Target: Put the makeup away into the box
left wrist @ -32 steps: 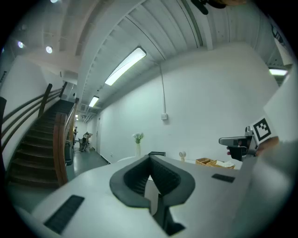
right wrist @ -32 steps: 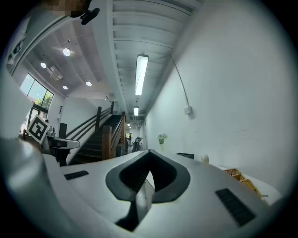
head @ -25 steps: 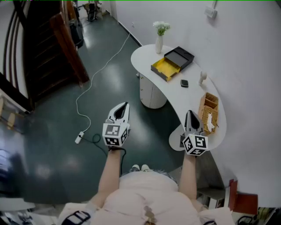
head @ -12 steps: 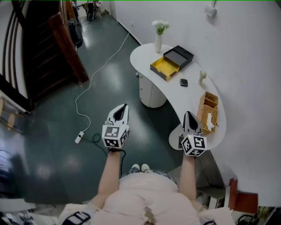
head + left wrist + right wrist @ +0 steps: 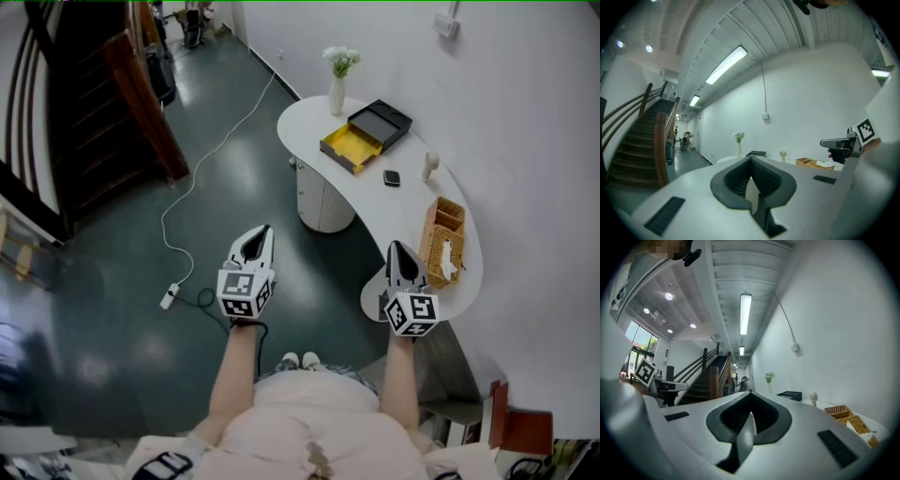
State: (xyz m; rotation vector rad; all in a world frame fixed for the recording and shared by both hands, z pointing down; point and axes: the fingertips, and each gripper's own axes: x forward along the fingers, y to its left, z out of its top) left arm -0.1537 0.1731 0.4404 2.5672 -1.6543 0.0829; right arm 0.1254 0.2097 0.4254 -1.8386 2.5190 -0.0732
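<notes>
Left gripper (image 5: 260, 233) and right gripper (image 5: 398, 249) are pointing level, each with its jaws pressed together and gripping nothing. The small black makeup case (image 5: 392, 177) is lying on the white table (image 5: 309, 122), between the open yellow box (image 5: 349, 147) and the wicker basket (image 5: 444, 242), well apart from both grippers.

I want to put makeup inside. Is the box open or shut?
Open: in the head view the box on the table shows its yellow inside, uncovered.

Small dark item (image 5: 392, 177) near basket (image 5: 443, 241): too small to identify.
</notes>
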